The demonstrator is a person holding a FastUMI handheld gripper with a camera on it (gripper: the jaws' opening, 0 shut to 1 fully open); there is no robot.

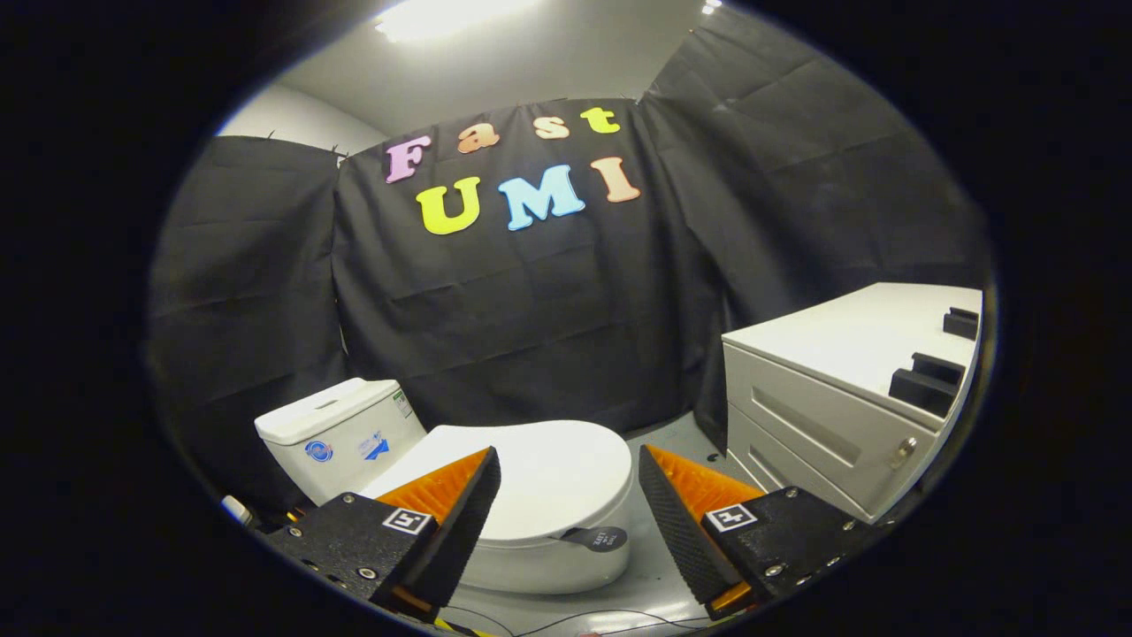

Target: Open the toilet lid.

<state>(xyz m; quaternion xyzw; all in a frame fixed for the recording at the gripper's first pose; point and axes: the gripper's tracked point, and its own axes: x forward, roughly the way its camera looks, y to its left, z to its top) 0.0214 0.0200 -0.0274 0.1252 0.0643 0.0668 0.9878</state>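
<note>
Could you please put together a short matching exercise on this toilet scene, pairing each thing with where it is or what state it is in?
Things:
1. toilet lid
2. cistern
3. cabinet
4. gripper

Places or states:
A. open, fingers apart and touching nothing
B. closed, flat on the bowl
C. beyond the right finger, with drawers
D. behind the lid, against the black cloth

Pairs: 1-B, 2-D, 3-C, 4-A
</note>
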